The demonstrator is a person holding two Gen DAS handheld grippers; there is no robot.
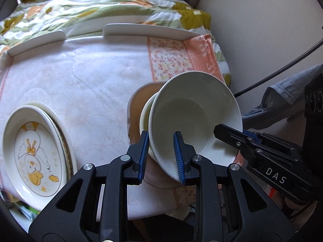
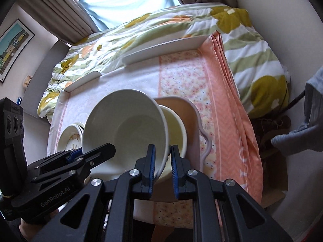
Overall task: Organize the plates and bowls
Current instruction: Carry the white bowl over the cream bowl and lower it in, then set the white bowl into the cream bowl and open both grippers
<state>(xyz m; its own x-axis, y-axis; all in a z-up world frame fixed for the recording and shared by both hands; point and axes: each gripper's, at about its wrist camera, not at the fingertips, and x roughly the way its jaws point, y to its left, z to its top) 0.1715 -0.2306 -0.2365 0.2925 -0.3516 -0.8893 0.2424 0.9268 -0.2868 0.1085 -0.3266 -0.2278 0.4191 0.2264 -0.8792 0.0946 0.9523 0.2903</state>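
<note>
— What's the biggest thing in front of you?

— The table point(image 1: 84, 84), under a pale cloth with an orange flowered strip along its right side. Behind it lies a bed quilt point(image 1: 101, 6) with green and mustard flowers.

— And the dishes?

— At the left edge sits a stack of plates point(image 1: 34, 151); the top one has a duck drawing. Near the right side there's a pinkish-tan plate point(image 2: 181, 111) with a cream bowl point(image 2: 175, 129) on it, and a white bowl point(image 1: 193, 111) tilted on edge against that cream one.

— Who's holding the white bowl?

— Both of mine. My left hand-held gripper point(image 1: 161, 157) pinches its rim on one side, a blue pad on each face. My right hand-held gripper point(image 2: 162, 167) is pressed onto the opposite rim the same way.
</note>
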